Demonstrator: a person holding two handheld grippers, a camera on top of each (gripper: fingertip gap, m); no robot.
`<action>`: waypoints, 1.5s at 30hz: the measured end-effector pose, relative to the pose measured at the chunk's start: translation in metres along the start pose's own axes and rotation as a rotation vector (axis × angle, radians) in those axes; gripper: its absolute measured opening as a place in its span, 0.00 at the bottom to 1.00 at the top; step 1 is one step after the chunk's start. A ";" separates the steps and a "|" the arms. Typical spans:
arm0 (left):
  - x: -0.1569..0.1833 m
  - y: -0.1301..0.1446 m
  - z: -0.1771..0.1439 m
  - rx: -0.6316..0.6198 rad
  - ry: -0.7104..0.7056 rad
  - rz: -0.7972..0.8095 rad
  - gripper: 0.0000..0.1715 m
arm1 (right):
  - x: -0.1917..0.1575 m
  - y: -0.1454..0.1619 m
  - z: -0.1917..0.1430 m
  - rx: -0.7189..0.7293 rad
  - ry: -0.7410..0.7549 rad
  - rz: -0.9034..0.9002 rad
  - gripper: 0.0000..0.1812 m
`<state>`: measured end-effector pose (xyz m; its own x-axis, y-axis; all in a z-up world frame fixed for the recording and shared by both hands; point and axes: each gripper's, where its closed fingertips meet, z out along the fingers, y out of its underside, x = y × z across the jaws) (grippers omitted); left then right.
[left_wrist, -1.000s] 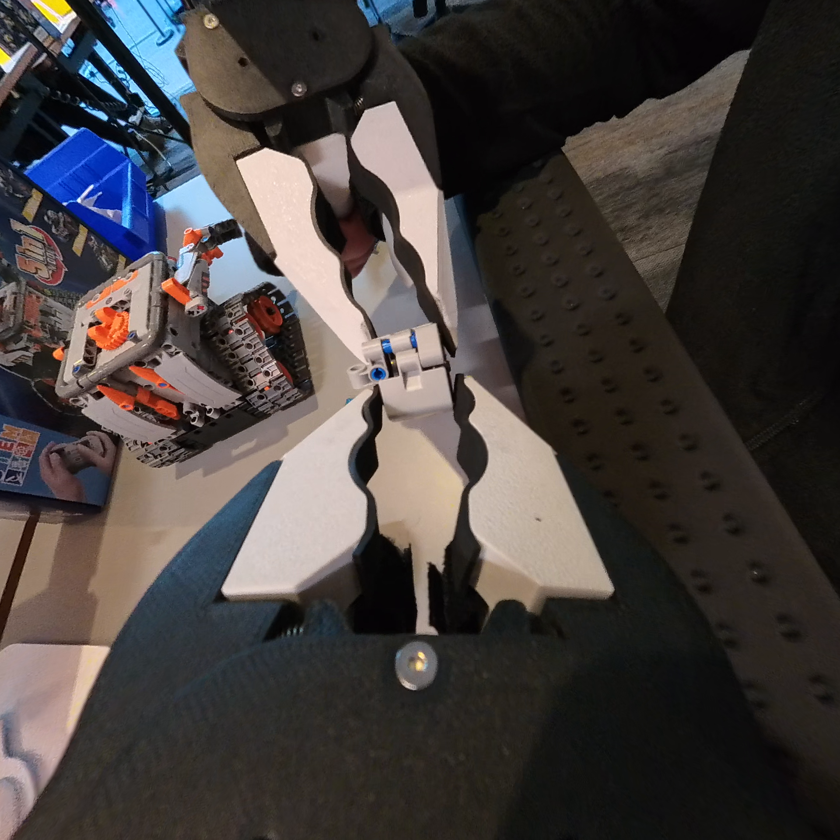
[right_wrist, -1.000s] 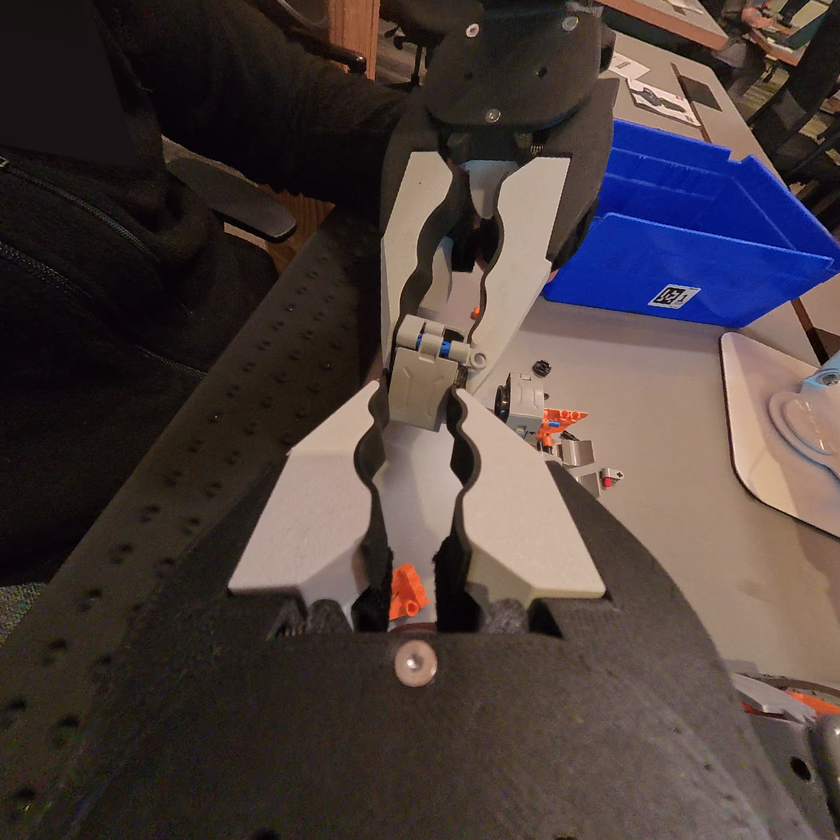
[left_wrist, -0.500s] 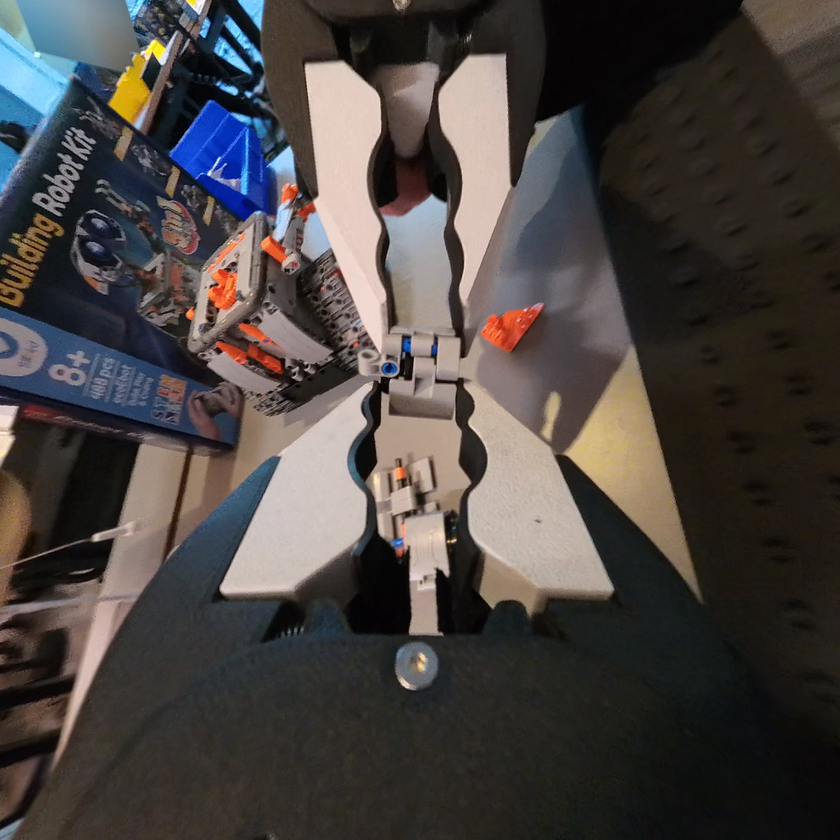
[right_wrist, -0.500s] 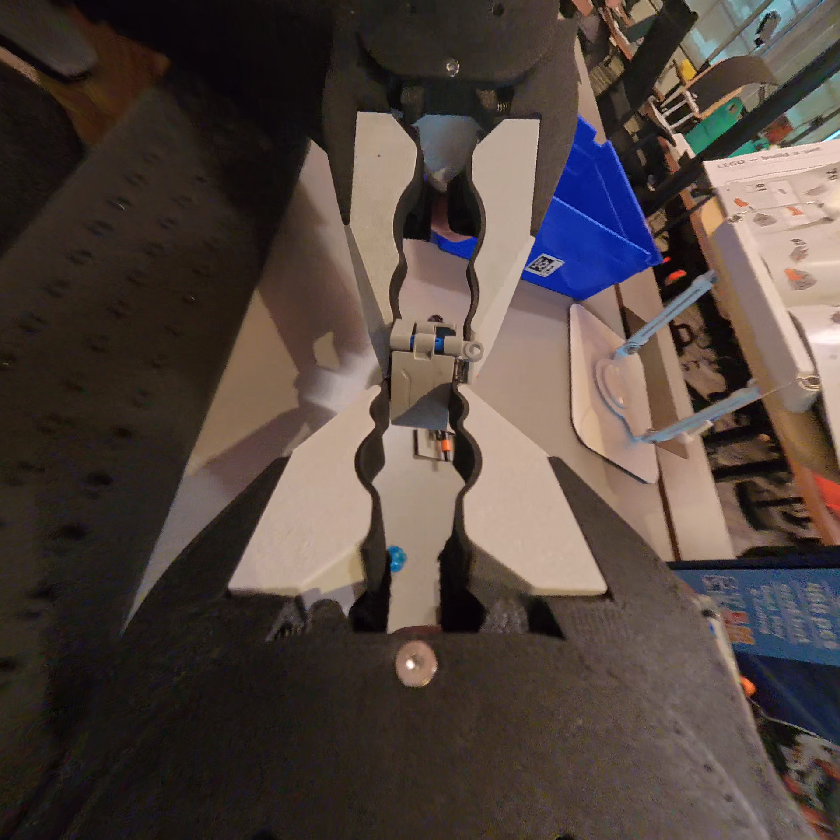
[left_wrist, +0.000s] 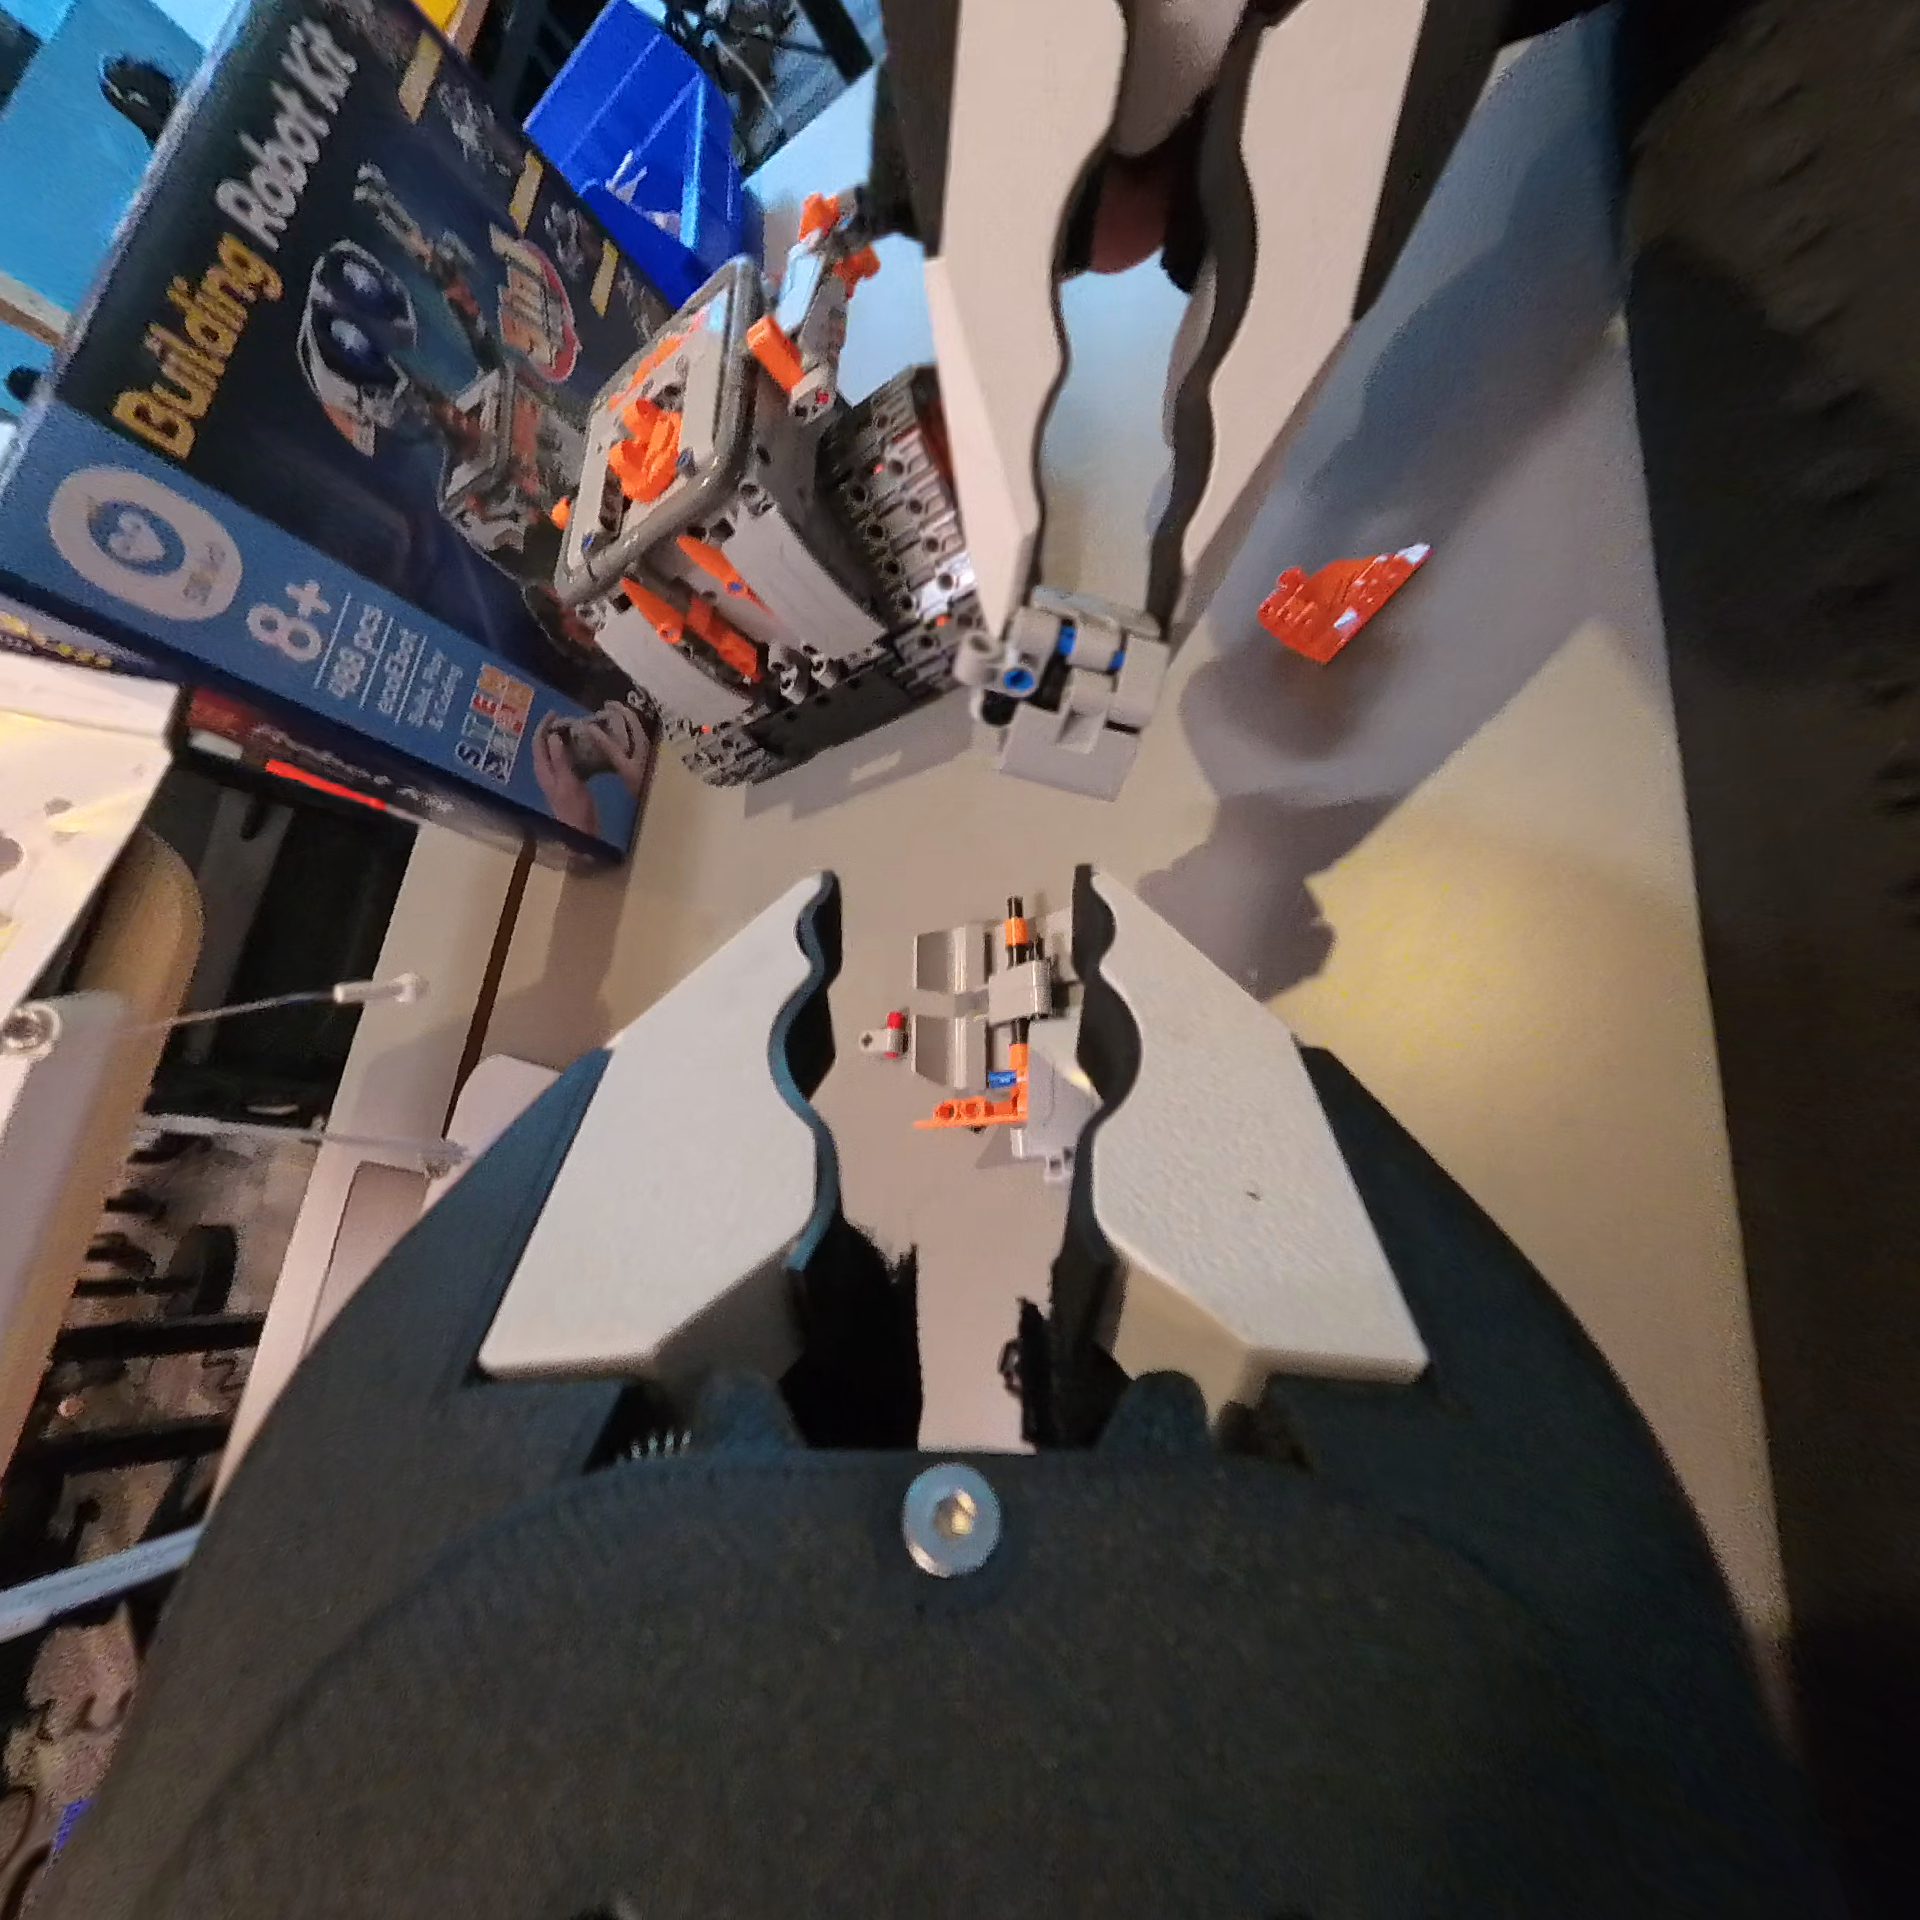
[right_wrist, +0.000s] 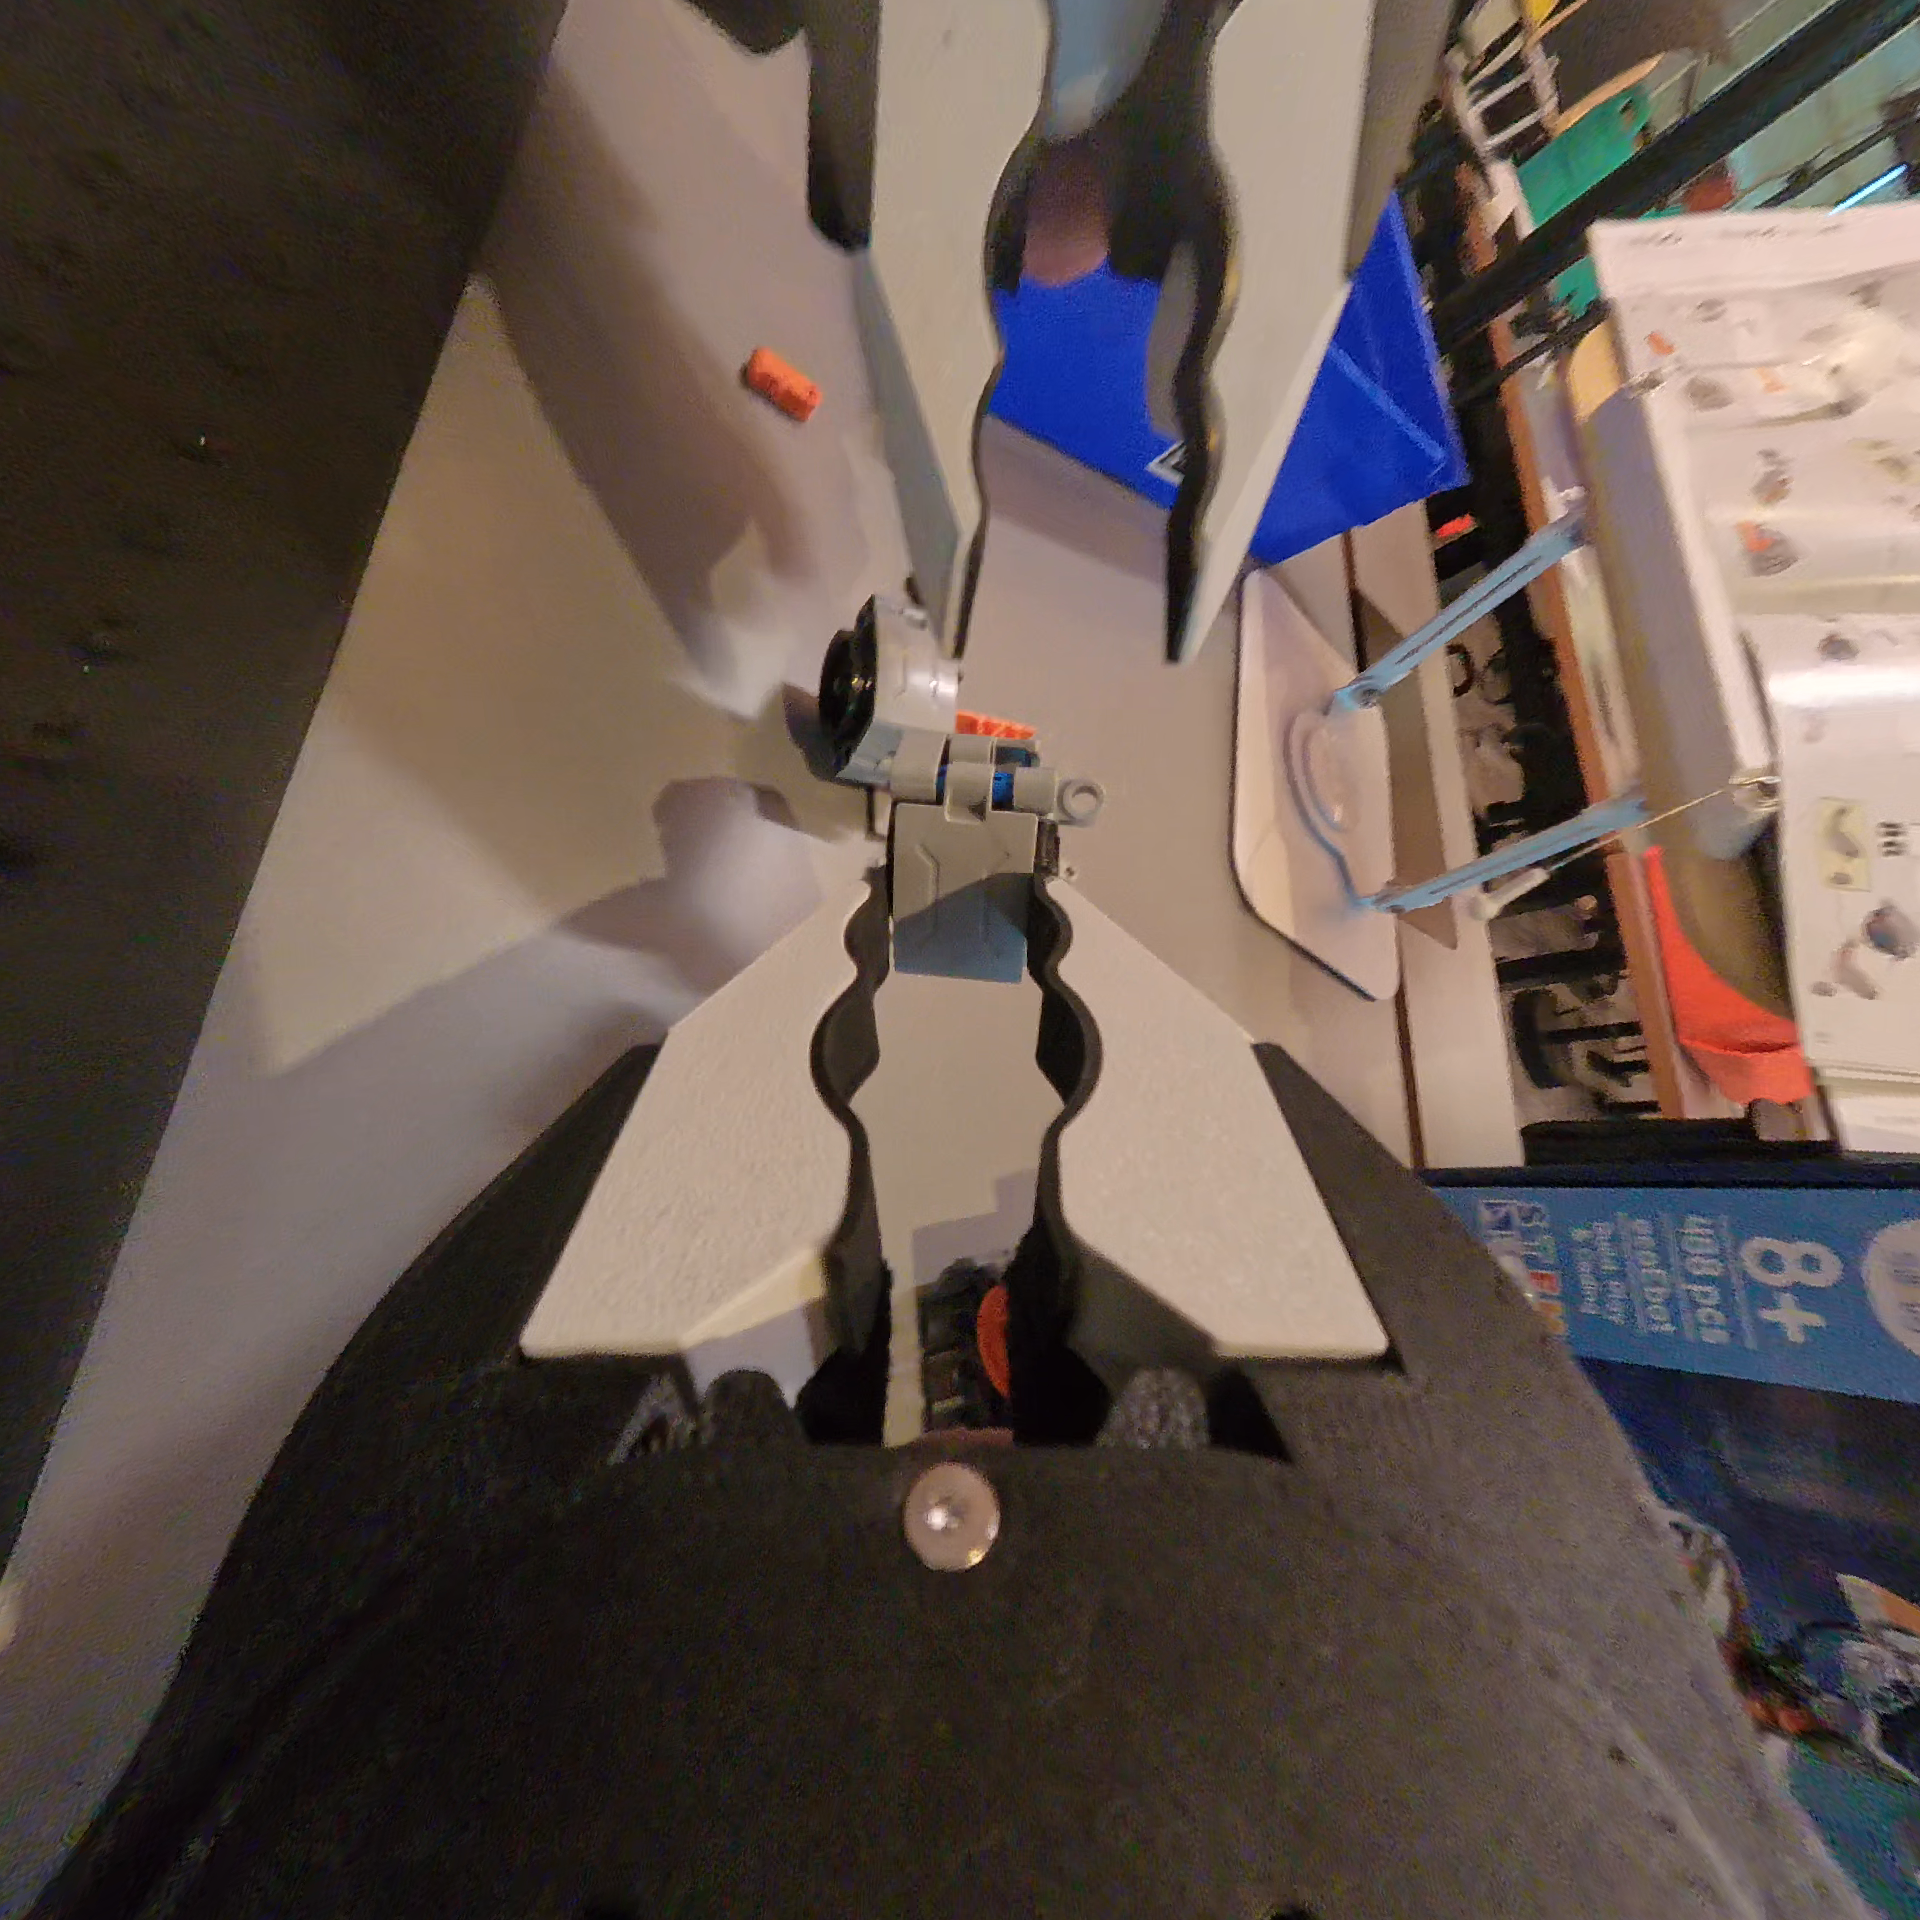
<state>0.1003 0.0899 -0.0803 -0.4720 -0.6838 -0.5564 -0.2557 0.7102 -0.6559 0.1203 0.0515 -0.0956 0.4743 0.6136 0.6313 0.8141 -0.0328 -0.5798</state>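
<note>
My right gripper (right_wrist: 961, 894) is shut on a small grey brick assembly with blue pins (right_wrist: 966, 831) and holds it above the table. It also shows in the left wrist view (left_wrist: 1070, 696), at the tips of the right gripper (left_wrist: 1091, 623). My left gripper (left_wrist: 956, 883) is open and empty, a short way back from that assembly. It faces me in the right wrist view (right_wrist: 1070, 634), jaws apart. A small grey and orange sub-assembly (left_wrist: 987, 1029) lies on the table beneath the left gripper's jaws. A grey part with a black wheel (right_wrist: 883, 686) lies just beyond the held assembly.
A tracked grey and orange robot model (left_wrist: 748, 520) stands at the left beside a blue kit box (left_wrist: 312, 416). Loose orange pieces (left_wrist: 1340, 603) (right_wrist: 779, 384) lie on the table (left_wrist: 1455, 987). A blue bin (right_wrist: 1351, 416), a white stand base (right_wrist: 1309, 779) and an instruction booklet (right_wrist: 1766, 520) are on the right. Some 5 cm of space lies between my two pairs of fingers.
Both grippers were shut on the grey assembly. My left gripper has opened, let go of it and drawn back. The right gripper still holds it. Both views have swung to look down on the table.
</note>
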 end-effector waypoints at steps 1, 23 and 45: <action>-0.001 0.003 -0.001 -0.011 0.004 -0.016 0.25 | -0.002 0.003 0.002 -0.013 -0.012 0.002 0.13; 0.033 0.070 0.008 -0.357 0.176 -0.059 0.31 | -0.041 0.029 0.032 -0.091 -0.335 0.386 0.13; 0.040 0.055 0.010 -0.239 0.314 -0.367 0.22 | -0.045 0.025 0.031 -0.081 -0.429 0.564 0.18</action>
<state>0.0762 0.0999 -0.1439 -0.5360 -0.8372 -0.1087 -0.6188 0.4772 -0.6241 0.1091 0.0476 -0.1543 0.6703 0.7418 -0.0214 0.5141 -0.4849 -0.7075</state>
